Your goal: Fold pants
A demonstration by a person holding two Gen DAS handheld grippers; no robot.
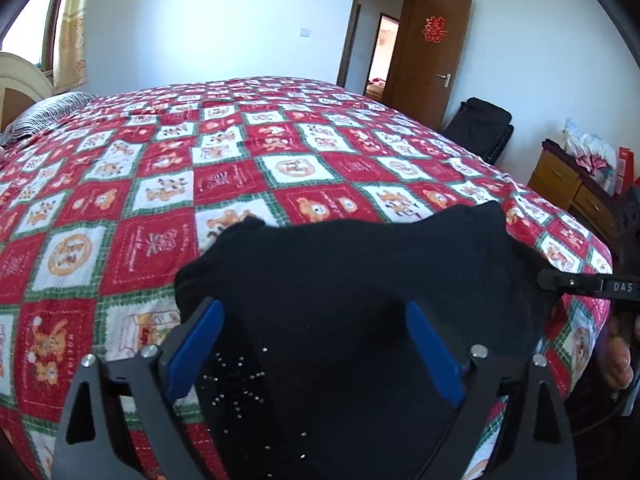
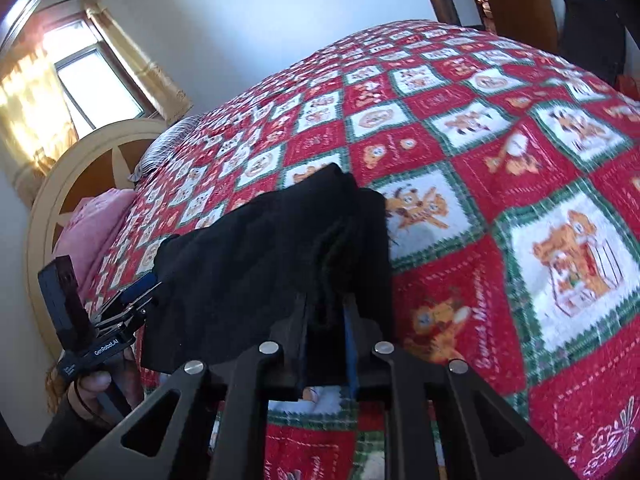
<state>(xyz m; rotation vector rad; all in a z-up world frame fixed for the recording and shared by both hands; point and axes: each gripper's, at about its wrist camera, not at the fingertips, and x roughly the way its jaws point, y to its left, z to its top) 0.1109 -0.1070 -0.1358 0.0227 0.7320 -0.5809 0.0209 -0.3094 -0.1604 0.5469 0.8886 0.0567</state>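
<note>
The left gripper (image 1: 316, 340) stands with its blue-padded fingers (image 1: 198, 344) spread wide over a pair of black pants (image 1: 352, 264), the pads clear of the cloth on either side. The dark fabric fills the space between and below the fingers, and small silvery studs (image 1: 236, 380) glint on it near the left pad. In the right wrist view, the right gripper (image 2: 326, 320) has its fingers drawn close together, clamped on a bunched fold of the pants (image 2: 256, 264) that rises up out of the narrow gap. From there the garment stretches away to the left, toward the left gripper (image 2: 138, 294), which a person's hand (image 2: 94, 384) holds by its handle at the picture's edge. The pants lie near the bed's near edge, spread over a red, white and green patchwork quilt (image 1: 160, 184) printed with bears and reindeer, which covers the whole bed. A striped pillow (image 1: 48, 114) sits at the head of the bed beside a cream headboard (image 2: 80, 184), with a pink pillow (image 2: 92, 224) below it. Behind, a yellow curtain (image 1: 72, 32) hangs at a window. An open wooden door (image 1: 432, 60) bearing a red paper ornament (image 1: 435, 30) stands in the far wall, a black bag (image 1: 480, 128) propped beside it and a wooden dresser (image 1: 568, 188) nearby.
</note>
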